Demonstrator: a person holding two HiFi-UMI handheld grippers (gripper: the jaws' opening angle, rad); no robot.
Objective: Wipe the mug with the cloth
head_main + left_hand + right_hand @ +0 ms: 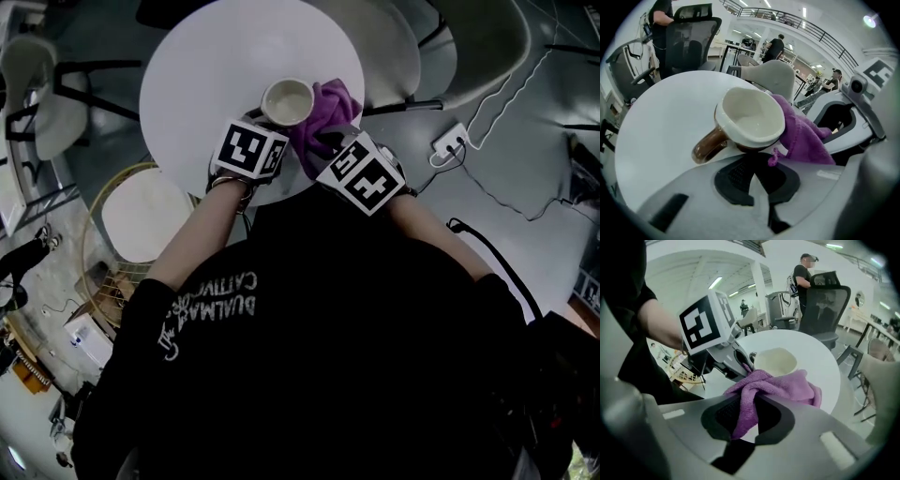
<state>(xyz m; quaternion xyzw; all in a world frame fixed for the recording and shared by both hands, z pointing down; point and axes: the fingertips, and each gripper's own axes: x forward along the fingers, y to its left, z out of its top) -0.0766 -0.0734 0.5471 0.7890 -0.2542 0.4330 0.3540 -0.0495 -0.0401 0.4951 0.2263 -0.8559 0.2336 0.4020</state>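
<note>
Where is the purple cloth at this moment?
In the head view, the purple cloth sits against the right side of the mug, over the round white table, pinched by the tongs of the right gripper.

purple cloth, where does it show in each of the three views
Head view: the purple cloth is at upper centre, just right of the mug.
Left gripper view: the cloth is right of centre, against the mug's right side.
Right gripper view: the cloth is at centre, bunched in front of the mug.
Shared landmark: the mug, right beside the cloth in all three.
</note>
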